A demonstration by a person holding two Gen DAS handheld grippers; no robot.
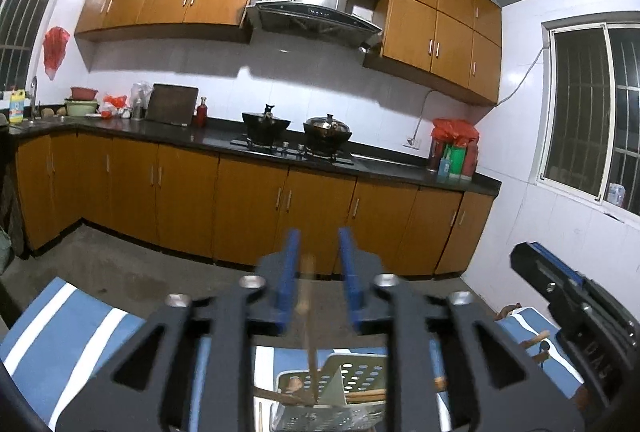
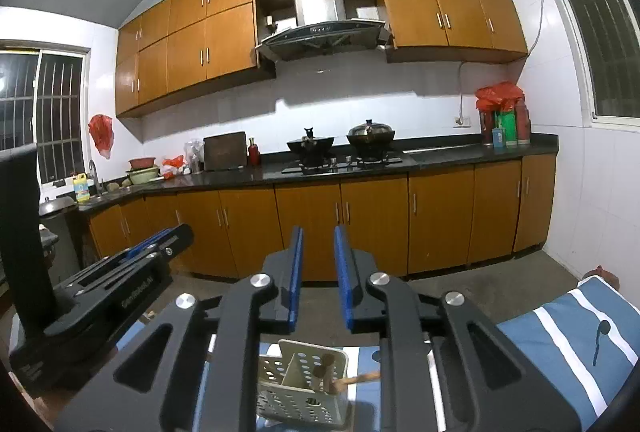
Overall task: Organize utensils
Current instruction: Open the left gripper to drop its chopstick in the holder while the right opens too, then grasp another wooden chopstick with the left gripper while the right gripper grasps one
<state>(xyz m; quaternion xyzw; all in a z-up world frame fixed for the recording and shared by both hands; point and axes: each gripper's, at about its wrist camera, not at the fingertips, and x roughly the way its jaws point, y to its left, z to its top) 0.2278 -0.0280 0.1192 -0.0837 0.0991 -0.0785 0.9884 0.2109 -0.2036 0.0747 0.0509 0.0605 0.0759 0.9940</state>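
Between the left tongs, whose blue pads stand spread, a wooden chopstick rises near-upright, untouched, its foot in the perforated holder directly below. Right tongs hang parted too, empty, above the same holder.

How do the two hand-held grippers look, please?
Both the left gripper and the right gripper have black angular bodies with cut-out slots, round silver bolts and two narrow blue fingers. The left one carries pale lettering on its side. No cables or sleeves are visible.
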